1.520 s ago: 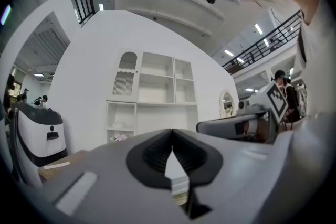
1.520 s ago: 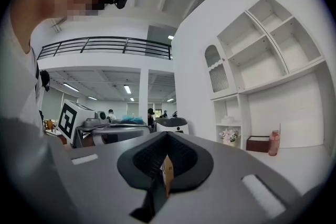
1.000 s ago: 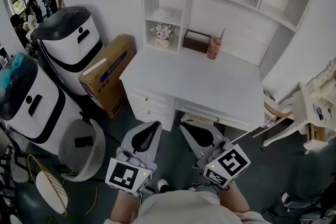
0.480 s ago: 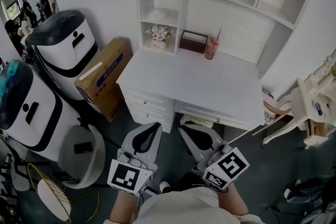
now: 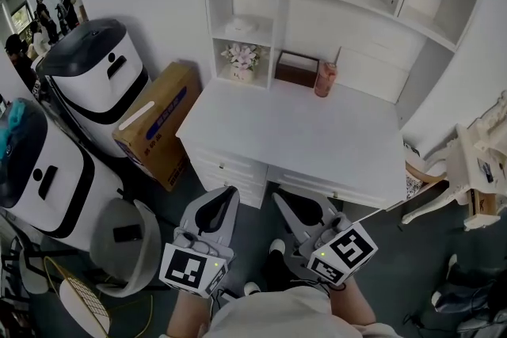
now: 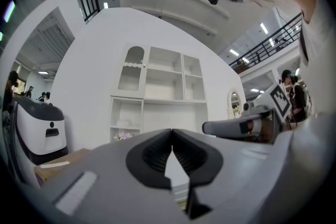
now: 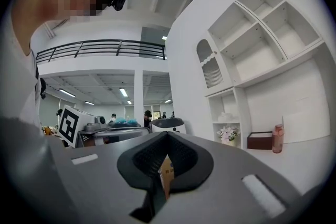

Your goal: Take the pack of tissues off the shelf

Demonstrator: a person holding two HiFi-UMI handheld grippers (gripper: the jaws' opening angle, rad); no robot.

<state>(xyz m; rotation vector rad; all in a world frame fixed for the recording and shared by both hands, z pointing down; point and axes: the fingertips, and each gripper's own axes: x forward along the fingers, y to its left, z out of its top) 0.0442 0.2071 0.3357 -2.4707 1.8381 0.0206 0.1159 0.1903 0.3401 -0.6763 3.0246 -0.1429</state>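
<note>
The left gripper [image 5: 228, 192] has its jaws pressed together at the tips with nothing between them, and its own view shows the ribbed black pads meeting in a point [image 6: 171, 131]. The right gripper [image 5: 279, 199] matches it, with its jaws closed and empty [image 7: 167, 134]. In the head view both are held low at 6 o'clock, side by side. The left points toward 1 o'clock and the right toward 11 o'clock, so the tips lean toward each other, short of the front edge of the surface [image 5: 301, 131]. Each body is smooth grey plastic and carries a white cube with black square markers at its back end, left [image 5: 190, 268] and right [image 5: 344, 249]. The pack of tissues [image 5: 242, 26] lies far from both, at 12 o'clock, on the shelf [image 5: 224, 4] of the white hutch. It is a soft, white, slightly lumpy bundle lying flat in an open compartment [image 7: 227, 117]. In the compartment below it stands a small pot of pale flowers [image 5: 242, 59]. At 3 o'clock from the pot sit a dark brown rectangular box [image 5: 297, 68] and then a pink bottle [image 5: 323, 79], both on the matte white surface. A tan cardboard carton [image 5: 156, 123] leans at the surface's 9 o'clock side, next to glossy white-and-black rounded machines [image 5: 99, 75].
</note>
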